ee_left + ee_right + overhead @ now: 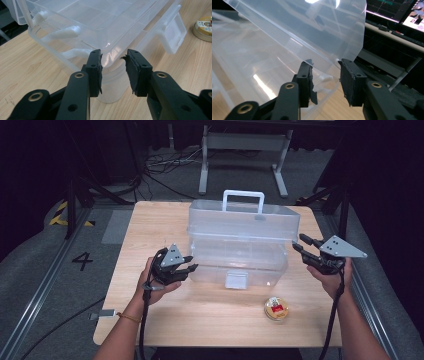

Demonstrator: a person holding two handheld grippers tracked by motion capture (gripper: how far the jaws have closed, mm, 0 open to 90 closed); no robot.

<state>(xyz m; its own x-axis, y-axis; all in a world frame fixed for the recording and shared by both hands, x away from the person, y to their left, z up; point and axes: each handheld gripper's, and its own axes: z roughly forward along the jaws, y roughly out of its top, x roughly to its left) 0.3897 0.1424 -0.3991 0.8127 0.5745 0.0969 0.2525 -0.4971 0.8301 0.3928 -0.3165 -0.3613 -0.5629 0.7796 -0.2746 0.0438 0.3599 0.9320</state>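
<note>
A clear plastic storage box [237, 262] with a white handle [243, 197] stands mid-table, its lid [245, 220] tilted up off the base. My left gripper [192, 262] sits at the box's front left corner. In the left gripper view the jaws of that gripper [113, 56] stand apart around the rounded corner [111, 62], and the pads do not press on it. My right gripper [299, 242] is at the box's right side. In the right gripper view its jaws [324, 63] straddle the lid's thin corner edge [329, 62] with gaps on both sides.
A small round gold tin [276, 309] with a red label lies on the wooden table [150, 225] in front of the box, toward the right; it is also seen as the tin [205, 27] past the box's front latch [175, 32]. Metal stands and cables are on the floor beyond the table.
</note>
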